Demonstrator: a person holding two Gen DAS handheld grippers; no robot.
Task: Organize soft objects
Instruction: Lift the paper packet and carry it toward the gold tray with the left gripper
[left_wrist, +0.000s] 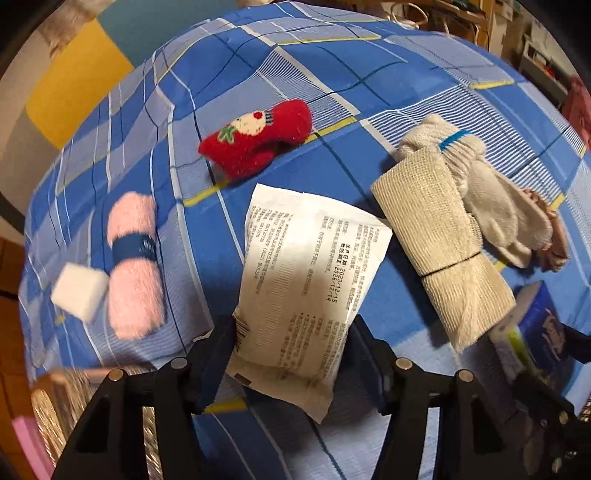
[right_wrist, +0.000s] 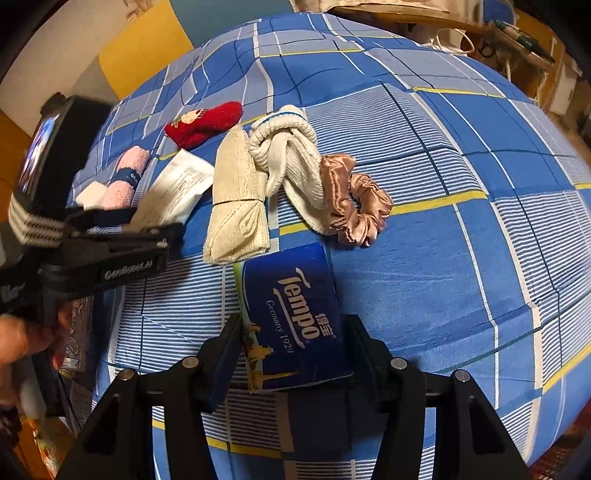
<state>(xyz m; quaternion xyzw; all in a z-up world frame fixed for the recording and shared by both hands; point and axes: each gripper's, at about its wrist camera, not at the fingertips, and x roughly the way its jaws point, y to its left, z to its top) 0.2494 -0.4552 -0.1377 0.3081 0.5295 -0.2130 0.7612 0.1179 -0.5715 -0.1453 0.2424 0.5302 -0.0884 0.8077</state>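
Observation:
My left gripper (left_wrist: 291, 339) is shut on a white printed packet (left_wrist: 306, 266), held above the blue checked cloth (left_wrist: 332, 74). My right gripper (right_wrist: 291, 343) is shut on a blue Tempo tissue pack (right_wrist: 295, 317). On the cloth lie a red sock (left_wrist: 258, 138), a pink towel roll with a blue band (left_wrist: 135, 258), a white sponge block (left_wrist: 79, 291), a beige bandage roll (left_wrist: 439, 243), knotted white socks (left_wrist: 476, 184) and a pink satin scrunchie (right_wrist: 354, 199). The left gripper also shows in the right wrist view (right_wrist: 110, 236).
A woven basket (left_wrist: 66, 402) sits at the lower left beside the cloth's edge. A yellow and teal wall panel (left_wrist: 74, 85) stands behind. Cluttered shelves and cables (right_wrist: 498, 33) lie beyond the far right edge.

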